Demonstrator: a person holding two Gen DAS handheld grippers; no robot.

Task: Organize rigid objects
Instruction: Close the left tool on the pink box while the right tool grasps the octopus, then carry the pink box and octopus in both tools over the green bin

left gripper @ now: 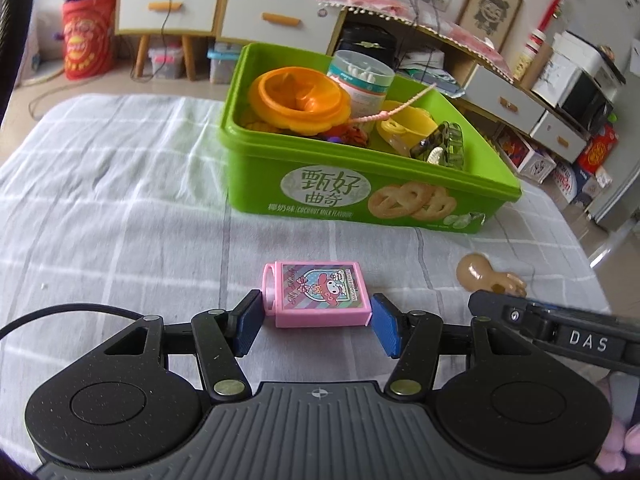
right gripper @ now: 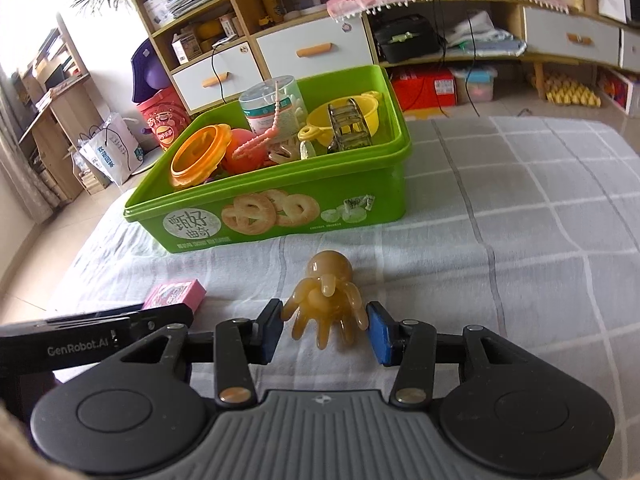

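A pink cartoon-printed box (left gripper: 318, 294) lies on the checked cloth, between the blue pads of my left gripper (left gripper: 316, 320). The pads stand at its two ends, touching or nearly so. An amber octopus toy (right gripper: 326, 306) lies on the cloth between the pads of my right gripper (right gripper: 323, 328), its arms at the pads. The toy also shows in the left wrist view (left gripper: 486, 280), and the pink box in the right wrist view (right gripper: 174, 293). Behind both stands a green cookie tub (left gripper: 360, 196) (right gripper: 280, 208) holding an orange lid, a cotton-swab jar, a yellow bowl and other small items.
The checked cloth (left gripper: 120, 200) covers a bed-like surface with edges at left and right. The right gripper's body (left gripper: 560, 332) sits close to my left gripper's right side. Cabinets with drawers (left gripper: 256, 12), boxes and bags stand on the floor beyond.
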